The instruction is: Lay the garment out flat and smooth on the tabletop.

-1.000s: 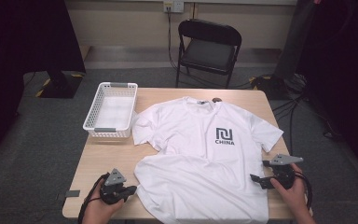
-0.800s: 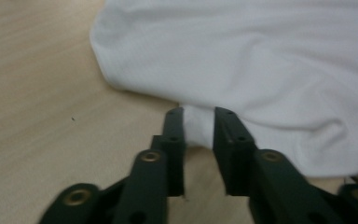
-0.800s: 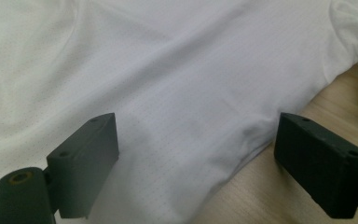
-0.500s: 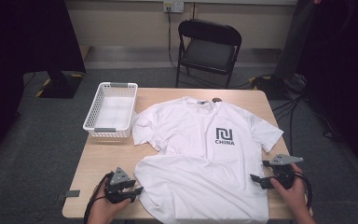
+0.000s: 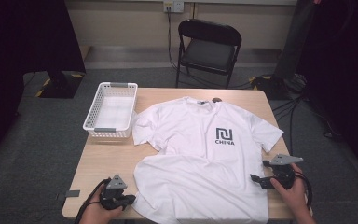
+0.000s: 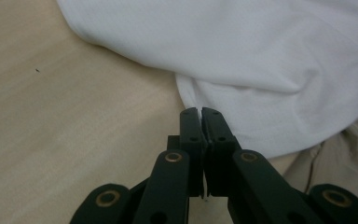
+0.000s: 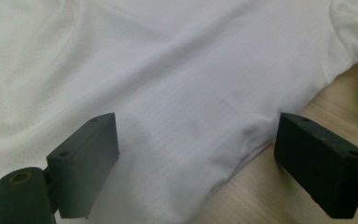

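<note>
A white T-shirt [image 5: 200, 158] with a black "CHINA" logo lies flat and face up on the wooden table [image 5: 102, 158]. My left gripper [image 5: 129, 200] is at the near left, by the shirt's bottom-left corner. In the left gripper view its jaws are pressed together at the hem [image 6: 223, 98], with a thin white line of cloth between them. My right gripper [image 5: 257, 179] is at the shirt's right side edge and stands open. In the right gripper view its two jaws straddle the cloth [image 7: 191, 107] near that edge.
A white plastic basket [image 5: 111, 109] stands empty at the table's far left. A black folding chair [image 5: 207, 49] is behind the far edge. A small dark object [image 5: 216, 99] lies by the shirt's collar. Cables run over the floor at the right.
My left gripper has shifted slightly right and toward the near edge, up against the shirt's corner. The right gripper and the shirt have hardly moved.
</note>
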`<state>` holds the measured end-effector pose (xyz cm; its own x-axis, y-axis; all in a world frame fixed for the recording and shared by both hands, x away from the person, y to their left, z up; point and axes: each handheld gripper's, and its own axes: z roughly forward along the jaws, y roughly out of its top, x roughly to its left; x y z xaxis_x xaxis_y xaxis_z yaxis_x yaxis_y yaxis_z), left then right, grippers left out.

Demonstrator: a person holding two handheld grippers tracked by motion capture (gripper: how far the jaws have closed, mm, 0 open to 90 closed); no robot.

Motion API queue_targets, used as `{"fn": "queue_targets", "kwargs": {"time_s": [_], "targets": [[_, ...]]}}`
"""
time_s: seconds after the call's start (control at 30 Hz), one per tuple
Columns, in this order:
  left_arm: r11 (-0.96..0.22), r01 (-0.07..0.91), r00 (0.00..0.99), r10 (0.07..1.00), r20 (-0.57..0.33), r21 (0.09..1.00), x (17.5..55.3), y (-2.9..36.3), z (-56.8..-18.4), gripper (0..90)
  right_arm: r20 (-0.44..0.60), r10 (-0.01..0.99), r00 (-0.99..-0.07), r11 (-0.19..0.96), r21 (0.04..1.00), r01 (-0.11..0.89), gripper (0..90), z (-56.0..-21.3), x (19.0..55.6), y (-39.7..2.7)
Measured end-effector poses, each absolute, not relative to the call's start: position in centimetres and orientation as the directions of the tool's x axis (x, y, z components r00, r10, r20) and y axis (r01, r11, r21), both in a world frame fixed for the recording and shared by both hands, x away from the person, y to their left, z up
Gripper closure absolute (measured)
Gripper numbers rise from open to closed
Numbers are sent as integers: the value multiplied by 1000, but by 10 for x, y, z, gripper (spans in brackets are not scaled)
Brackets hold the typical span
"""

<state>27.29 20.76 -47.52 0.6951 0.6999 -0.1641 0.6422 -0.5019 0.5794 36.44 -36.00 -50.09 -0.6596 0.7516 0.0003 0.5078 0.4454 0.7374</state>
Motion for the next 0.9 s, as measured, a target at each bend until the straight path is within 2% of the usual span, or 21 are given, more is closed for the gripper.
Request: {"fn": "queue_targets", "kwargs": {"time_s": [0.13, 0.23, 0.27, 0.33, 0.4, 0.43, 0.53, 0.67, 0.9], "targets": [[-501, 644, 698, 694, -178, 578, 271, 210, -474, 842, 0, 752, -660, 445, 737, 508, 125, -501, 364, -360], [-448, 640, 676, 714, -180, 624, 275, 208, -477, 664, 0, 752, -660, 445, 737, 508, 124, -501, 364, -360], [-445, 633, 675, 717, -170, 633, 277, 207, -477, 653, 0, 752, -660, 445, 737, 508, 124, -501, 364, -360], [-408, 628, 635, 761, -133, 663, 282, 203, -480, 521, 0, 752, -660, 445, 737, 508, 124, -501, 364, -360], [-440, 628, 650, 750, -121, 642, 286, 200, -482, 592, 0, 752, -660, 445, 737, 508, 124, -501, 364, -360], [-425, 636, 641, 756, -133, 644, 286, 198, -482, 564, 0, 752, -660, 445, 737, 508, 124, -501, 364, -360], [-482, 615, 671, 736, -92, 624, 281, 197, -480, 636, 0, 752, -659, 445, 737, 508, 124, -501, 364, -360], [-509, 619, 691, 716, -106, 599, 273, 198, -478, 857, 1, 752, -659, 445, 737, 508, 124, -501, 364, -360], [-488, 656, 671, 726, -149, 575, 258, 209, -477, 887, 1, 752, -659, 445, 737, 508, 124, -501, 364, -360]]}}
